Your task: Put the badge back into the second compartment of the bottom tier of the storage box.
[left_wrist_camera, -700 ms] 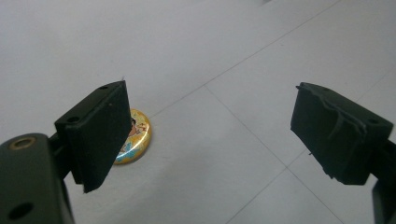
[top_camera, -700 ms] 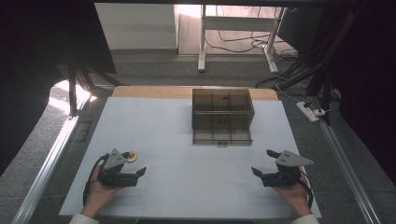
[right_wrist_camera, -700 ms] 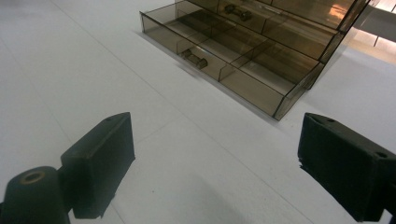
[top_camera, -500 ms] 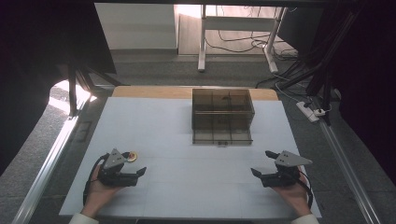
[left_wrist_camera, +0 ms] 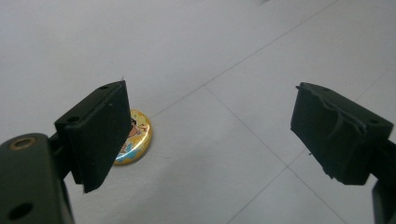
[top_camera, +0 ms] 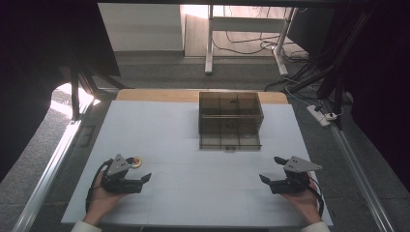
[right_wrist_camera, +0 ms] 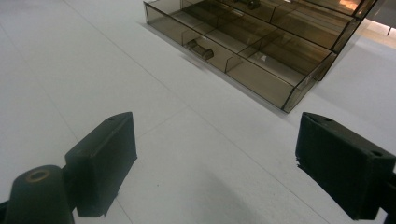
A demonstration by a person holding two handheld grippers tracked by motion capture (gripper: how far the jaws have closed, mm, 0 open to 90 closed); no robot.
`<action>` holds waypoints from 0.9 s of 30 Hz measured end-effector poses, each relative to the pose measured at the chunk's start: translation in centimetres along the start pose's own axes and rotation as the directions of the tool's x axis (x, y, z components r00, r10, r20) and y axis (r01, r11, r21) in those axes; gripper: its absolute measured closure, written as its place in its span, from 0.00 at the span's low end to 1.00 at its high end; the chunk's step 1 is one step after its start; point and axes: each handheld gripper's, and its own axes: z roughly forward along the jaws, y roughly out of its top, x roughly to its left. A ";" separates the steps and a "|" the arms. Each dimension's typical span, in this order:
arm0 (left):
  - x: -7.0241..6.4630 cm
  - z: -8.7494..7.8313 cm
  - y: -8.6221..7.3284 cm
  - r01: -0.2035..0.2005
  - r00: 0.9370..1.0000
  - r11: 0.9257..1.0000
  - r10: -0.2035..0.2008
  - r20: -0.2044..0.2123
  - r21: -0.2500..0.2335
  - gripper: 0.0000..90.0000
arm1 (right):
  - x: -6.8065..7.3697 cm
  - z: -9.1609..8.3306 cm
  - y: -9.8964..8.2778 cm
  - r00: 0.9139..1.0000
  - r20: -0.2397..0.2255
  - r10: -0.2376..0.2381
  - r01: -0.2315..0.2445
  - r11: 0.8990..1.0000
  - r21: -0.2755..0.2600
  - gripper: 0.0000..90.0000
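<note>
High view: a white table (top_camera: 193,145) carries a smoky brown organiser (top_camera: 230,120) at its far middle, its lower drawer pulled out toward the person. The left hand-held gripper (top_camera: 145,178) lies low at the near left, held in the left hand (top_camera: 101,200), jaws pointing toward the middle of the table. Just beyond its body sits a small round badge (top_camera: 137,162) — yellow rim, reddish centre — flat on the table. The right hand-held gripper (top_camera: 270,169) sits at the near right in the right hand (top_camera: 303,203), jaws pointing left and slightly away, well apart from the organiser.

In the left gripper view the jaws stand wide apart with nothing between them; the badge (left_wrist_camera: 135,142) lies flat on the table, partly hidden behind the left jaw, outside the gap. It shows a printed picture, too small to make out.

In the right gripper view the jaws are likewise spread wide and empty — bare table between them. Ahead lies the organiser (right_wrist_camera: 261,42), its open drawer split into compartments, a dark handle (right_wrist_camera: 200,50) on the front.
</note>
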 end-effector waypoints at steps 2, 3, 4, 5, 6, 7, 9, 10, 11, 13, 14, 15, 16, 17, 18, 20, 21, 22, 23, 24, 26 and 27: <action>0.0 0.0 0.0 -0.002 1.000 1.000 0.002 0.000 0.001 0.14 | 0.0 0.0 -0.1 1.000 0.002 0.000 0.000 1.000 0.005 0.14; 0.0 0.0 0.0 -0.002 1.000 1.000 0.002 0.001 0.002 0.14 | 0.0 0.0 -0.1 1.000 0.003 0.001 -0.001 1.000 0.005 0.14; 0.0 0.1 0.0 -0.002 1.000 1.000 0.002 0.000 0.003 0.14 | 0.0 0.0 -0.1 1.000 0.003 0.001 -0.001 1.000 0.006 0.14; 0.0 0.1 0.0 -0.002 1.000 1.000 0.002 0.001 0.003 0.14 | 0.0 0.0 -0.1 1.000 0.002 -0.001 0.001 1.000 0.007 0.14; 0.1 0.1 0.0 -0.001 1.000 1.000 0.001 0.000 0.003 0.14 | 0.0 0.0 -0.1 1.000 0.003 -0.003 0.003 1.000 0.008 0.14; 0.1 0.1 0.0 -0.001 1.000 1.000 0.001 0.000 0.003 0.14 | 0.0 0.0 -0.1 1.000 0.002 -0.004 0.004 1.000 0.009 0.14; 0.1 0.1 0.0 0.000 1.000 1.000 0.000 0.001 0.001 0.14 | 0.0 0.0 -0.1 1.000 0.002 -0.002 0.002 1.000 0.007 0.15; 0.1 0.1 0.0 0.000 1.000 1.000 0.000 0.001 0.001 0.14 | 0.0 0.0 -0.1 1.000 0.002 -0.003 0.003 1.000 0.009 0.15; 0.1 0.1 0.1 0.001 1.000 1.000 -0.001 0.000 -0.001 0.14 | 0.0 0.0 -0.1 1.000 0.005 -0.003 0.003 1.000 0.010 0.15; 0.1 0.1 0.1 0.001 1.000 1.000 -0.001 0.000 -0.002 0.14 | 0.0 0.1 -0.2 1.000 0.005 -0.004 0.004 1.000 0.010 0.15; 0.1 0.0 0.2 0.001 1.000 1.000 -0.001 -0.001 -0.003 0.14 | 0.0 0.1 -0.2 1.000 0.003 -0.004 0.004 1.000 0.010 0.15; 0.1 0.0 0.2 0.001 1.000 1.000 -0.001 -0.001 -0.003 0.14 | 0.0 0.1 -0.2 1.000 0.003 -0.006 0.006 1.000 0.010 0.15; 0.0 0.0 0.2 0.000 1.000 1.000 0.000 0.000 -0.005 0.14 | 0.0 0.1 -0.2 1.000 0.003 -0.005 0.005 1.000 0.011 0.15; 0.0 0.0 0.3 0.000 1.000 1.000 0.000 0.000 -0.006 0.14 | 0.0 0.1 -0.2 1.000 0.003 -0.006 0.006 1.000 0.011 0.15; 0.0 0.0 0.3 0.000 1.000 1.000 0.000 0.000 -0.006 0.14 | 0.0 0.1 -0.2 1.000 0.003 -0.005 0.005 1.000 0.012 0.15; 0.1 -0.1 0.4 0.000 1.000 1.000 0.000 -0.001 -0.004 0.14 | 0.0 0.1 -0.2 1.000 0.002 -0.003 0.003 1.000 0.010 0.15; 0.2 -0.1 0.4 0.000 1.000 1.000 0.000 -0.002 -0.004 0.14 | 0.1 0.0 -0.2 1.000 0.009 -0.004 0.004 1.000 0.013 0.15; 0.3 -0.2 0.5 0.002 1.000 1.000 -0.002 -0.005 -0.004 0.14 | 0.1 0.0 -0.2 1.000 0.011 -0.006 0.006 1.000 0.013 0.15; 0.3 -0.2 0.5 0.002 1.000 1.000 -0.002 -0.005 -0.004 0.14 | 0.1 0.0 -0.2 1.000 0.011 -0.006 0.005 1.000 0.013 0.15; 0.4 -0.2 0.5 0.002 1.000 1.000 -0.002 -0.007 -0.004 0.14 | 0.1 0.0 -0.2 1.000 0.011 -0.005 0.005 1.000 0.012 0.15; 0.6 -0.3 0.6 0.005 1.000 1.000 -0.005 -0.014 -0.002 0.14 | 0.0 0.0 -0.2 1.000 0.006 -0.003 0.003 1.000 0.011 0.15; 0.7 -0.3 0.7 0.005 1.000 1.000 -0.005 -0.021 0.000 0.14 | 0.0 0.0 -0.2 1.000 0.004 -0.004 0.004 1.000 0.011 0.15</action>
